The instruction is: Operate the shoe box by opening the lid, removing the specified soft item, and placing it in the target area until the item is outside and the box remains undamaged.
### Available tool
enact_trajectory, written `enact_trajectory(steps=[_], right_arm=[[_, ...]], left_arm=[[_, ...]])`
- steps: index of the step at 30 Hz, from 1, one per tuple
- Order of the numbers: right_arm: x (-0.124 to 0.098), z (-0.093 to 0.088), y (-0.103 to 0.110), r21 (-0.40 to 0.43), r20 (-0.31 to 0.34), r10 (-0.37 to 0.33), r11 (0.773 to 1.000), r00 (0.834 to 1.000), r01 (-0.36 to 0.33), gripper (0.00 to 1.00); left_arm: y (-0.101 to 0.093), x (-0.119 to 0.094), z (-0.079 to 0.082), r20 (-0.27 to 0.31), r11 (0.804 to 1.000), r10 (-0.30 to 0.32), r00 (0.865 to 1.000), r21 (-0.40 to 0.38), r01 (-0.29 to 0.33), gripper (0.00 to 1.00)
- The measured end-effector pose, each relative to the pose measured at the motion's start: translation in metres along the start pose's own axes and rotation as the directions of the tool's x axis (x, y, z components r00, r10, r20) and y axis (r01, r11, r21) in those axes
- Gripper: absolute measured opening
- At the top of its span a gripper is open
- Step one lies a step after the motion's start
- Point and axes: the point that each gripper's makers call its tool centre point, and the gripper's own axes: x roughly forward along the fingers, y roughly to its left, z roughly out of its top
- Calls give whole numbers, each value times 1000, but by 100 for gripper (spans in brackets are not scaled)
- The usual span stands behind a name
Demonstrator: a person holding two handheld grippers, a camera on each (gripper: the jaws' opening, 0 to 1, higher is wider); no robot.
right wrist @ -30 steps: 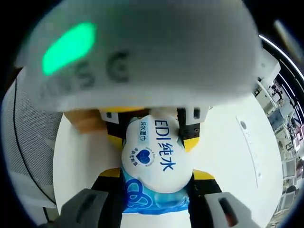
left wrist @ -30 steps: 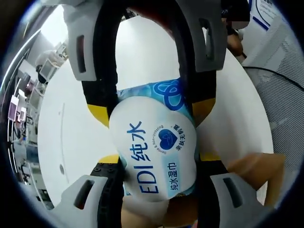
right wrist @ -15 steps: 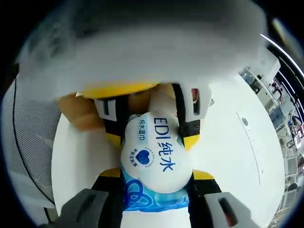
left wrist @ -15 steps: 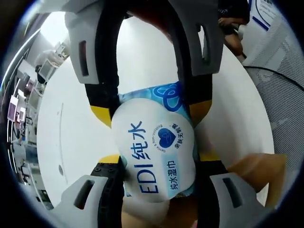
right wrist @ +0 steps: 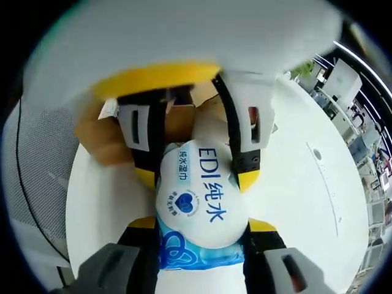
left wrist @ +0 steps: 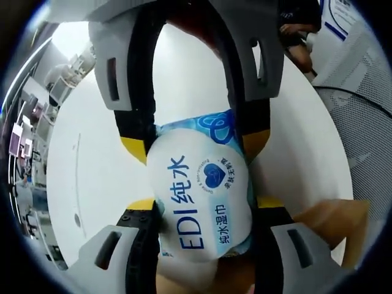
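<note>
Since a second ago the blurred grey housing that hung over the pack in the right gripper view has lifted off, baring the left gripper's jaws and the brown box behind them; the pack itself has not budged.

Left gripper view: wet-wipe pack (left wrist: 199, 202), white face with blue print "EDI", lies lengthwise between two pairs of jaws above the white round table (left wrist: 92, 184). Left gripper (left wrist: 202, 236) rises from below, yellow-tipped jaws closed against the pack's near end on both flanks. Right gripper (left wrist: 195, 138) comes in from above (facing the left one), jaws pinched on the pack's far, blue-patterned end. Corner of the cardboard shoe box (left wrist: 334, 223) shows beside the pack, right of the left gripper's jaw. Mesh chair back (left wrist: 361, 79) stands beyond the table edge, well apart from the pack.

Right gripper view: same pack (right wrist: 199, 205), now with the blue-patterned end nearest. Right gripper (right wrist: 201, 236) clamps that end, jaws narrowed to the pack's width. Left gripper (right wrist: 196, 171) grips the opposite end from above. Shoe box (right wrist: 104, 138) sits on the table (right wrist: 294, 202) just behind the pack, outside of which the pack is held.
</note>
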Motion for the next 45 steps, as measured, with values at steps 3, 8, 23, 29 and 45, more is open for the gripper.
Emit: enact_trajectory(steps=[3, 8, 23, 29, 45], right_arm=[[-1, -1, -1, -7, -3, -5, 1000, 1000, 5, 52], [-3, 0, -1, -16, -11, -26, 1000, 1000, 26, 52], [-16, 6, 4, 34, -11, -59, 998, 998, 60, 62], [-30, 11, 3, 80, 16, -94, 992, 995, 92, 64], [-48, 25, 26, 203, 92, -152, 970, 984, 131, 66]], left_arm=[[1, 0, 0, -10, 1000, 7, 1000, -10, -7, 61], [0, -1, -1, -13, 1000, 23, 1000, 6, -23, 61], [2, -30, 9, 40, 998, 65, 997, 8, -65, 64], [6, -49, 14, 74, 995, 103, 992, -23, -101, 66], [-11, -97, 1, 149, 973, 167, 975, -186, -138, 68]])
